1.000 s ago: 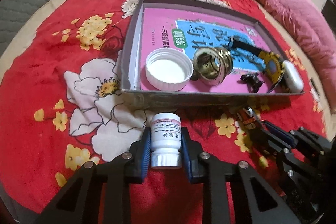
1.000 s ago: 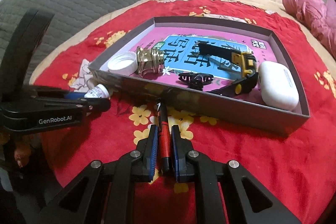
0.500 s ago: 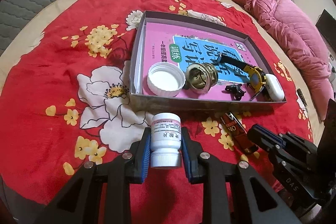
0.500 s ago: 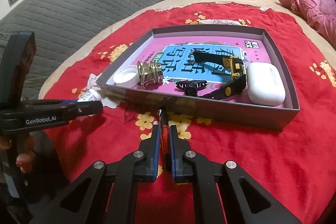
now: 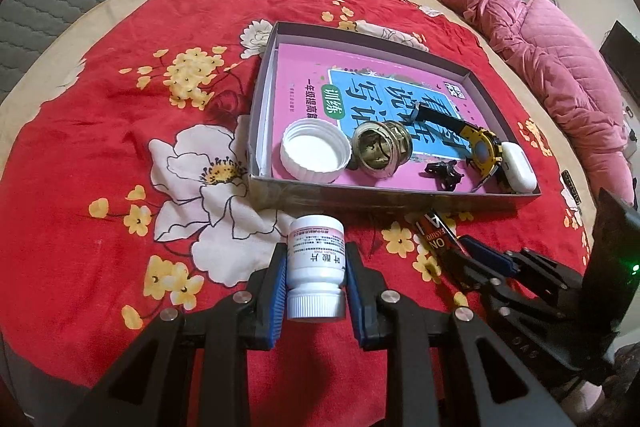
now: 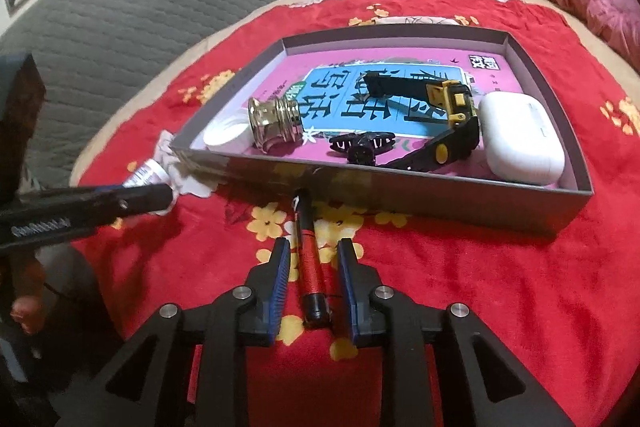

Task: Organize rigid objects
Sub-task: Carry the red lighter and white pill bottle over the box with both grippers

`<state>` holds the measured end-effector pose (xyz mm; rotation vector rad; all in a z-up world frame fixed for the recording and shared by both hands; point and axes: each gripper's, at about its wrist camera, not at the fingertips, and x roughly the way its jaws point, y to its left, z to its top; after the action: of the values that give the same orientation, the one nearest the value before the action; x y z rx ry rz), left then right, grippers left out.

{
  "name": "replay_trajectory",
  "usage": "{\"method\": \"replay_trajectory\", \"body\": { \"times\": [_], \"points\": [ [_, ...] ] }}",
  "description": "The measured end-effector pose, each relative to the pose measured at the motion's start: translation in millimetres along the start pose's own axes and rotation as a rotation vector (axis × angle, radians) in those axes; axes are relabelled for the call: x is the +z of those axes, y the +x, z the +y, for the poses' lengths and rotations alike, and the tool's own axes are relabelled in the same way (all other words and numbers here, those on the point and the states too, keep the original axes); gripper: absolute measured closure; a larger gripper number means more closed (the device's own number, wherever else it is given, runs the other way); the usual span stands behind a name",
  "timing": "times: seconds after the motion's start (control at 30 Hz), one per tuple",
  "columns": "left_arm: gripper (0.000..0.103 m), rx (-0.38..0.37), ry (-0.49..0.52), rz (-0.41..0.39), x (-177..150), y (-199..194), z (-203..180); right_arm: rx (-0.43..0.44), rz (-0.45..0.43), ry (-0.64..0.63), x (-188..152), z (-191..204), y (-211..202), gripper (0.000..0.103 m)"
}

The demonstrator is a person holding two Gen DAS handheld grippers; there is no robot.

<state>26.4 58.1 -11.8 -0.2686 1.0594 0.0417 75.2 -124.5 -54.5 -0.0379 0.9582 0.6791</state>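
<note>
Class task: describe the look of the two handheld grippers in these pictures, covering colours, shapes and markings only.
Both the left gripper and the right gripper have matte black angular frames with triangular cut-outs and round silver bolts. Each carries two flat fingers lined with ribbed blue pads. In the right wrist view, the left gripper's side shows blurred white lettering; in the left wrist view, the right gripper's body shows a small green light.

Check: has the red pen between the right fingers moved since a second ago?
Yes. The red pen now lies loose between parted fingers, its tip nearer the box.

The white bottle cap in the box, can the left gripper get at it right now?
Probably not as things stand: the left gripper is shut on the white pill bottle, so its jaws are full. The path itself looks free, since the white bottle cap lies uncovered just behind the box's near wall.
</note>
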Motion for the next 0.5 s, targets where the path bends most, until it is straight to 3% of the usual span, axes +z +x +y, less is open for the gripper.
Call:
{"method": "replay_trajectory", "body": {
  "times": [0.2,0.23,0.27,0.5],
  "points": [
    [0.076,0.000,-0.003,0.000,0,0,1,-0.056,0.028,-0.103,-1,15,16,0.079],
    [0.076,0.001,-0.002,0.000,-1,0,0,-0.062,0.027,-0.117,-2,17,17,0.081],
    [0.076,0.001,-0.003,-0.002,-1,0,1,-0.066,0.026,-0.130,-2,18,17,0.091],
    [0.076,-0.003,-0.001,-0.018,2,-3,-1,-0.016,-0.020,-0.115,-1,19,-2,0.093]
  ]
}}
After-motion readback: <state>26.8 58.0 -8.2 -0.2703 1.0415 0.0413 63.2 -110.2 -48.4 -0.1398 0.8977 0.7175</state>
